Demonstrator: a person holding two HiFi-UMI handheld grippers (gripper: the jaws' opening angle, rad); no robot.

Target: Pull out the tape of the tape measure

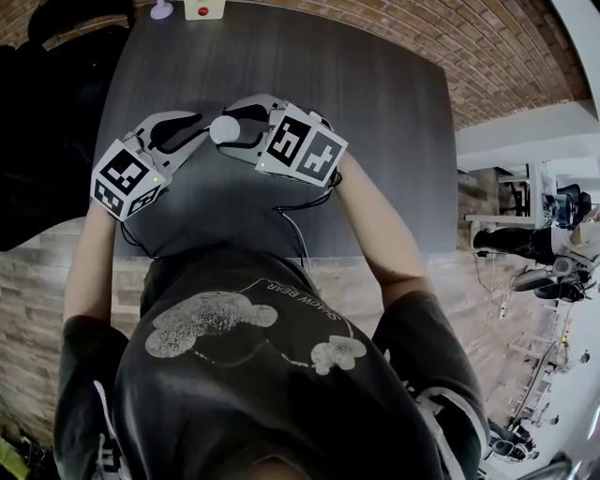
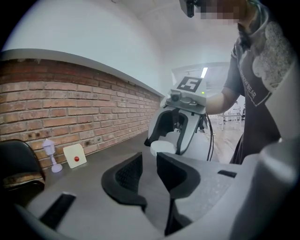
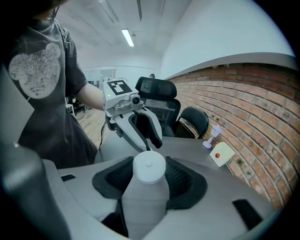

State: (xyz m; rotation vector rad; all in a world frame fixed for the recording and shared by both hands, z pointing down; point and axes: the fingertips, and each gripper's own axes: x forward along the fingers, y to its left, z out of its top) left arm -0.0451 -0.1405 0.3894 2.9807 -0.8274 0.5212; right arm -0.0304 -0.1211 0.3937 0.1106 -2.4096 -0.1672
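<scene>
The tape measure is a white case with a round end, held a little above the dark table. My right gripper is shut on it; in the right gripper view the case fills the gap between both black pads of that gripper. My left gripper faces it from the left, its tips right at the case's round end. In the left gripper view its jaws stand a narrow gap apart with nothing seen between them, and the case lies just beyond. No pulled-out tape is visible.
A white box with a red button and a small pale stand sit at the table's far edge by the brick wall. A black chair stands beyond the table's left side. Cables trail from both grippers toward the person.
</scene>
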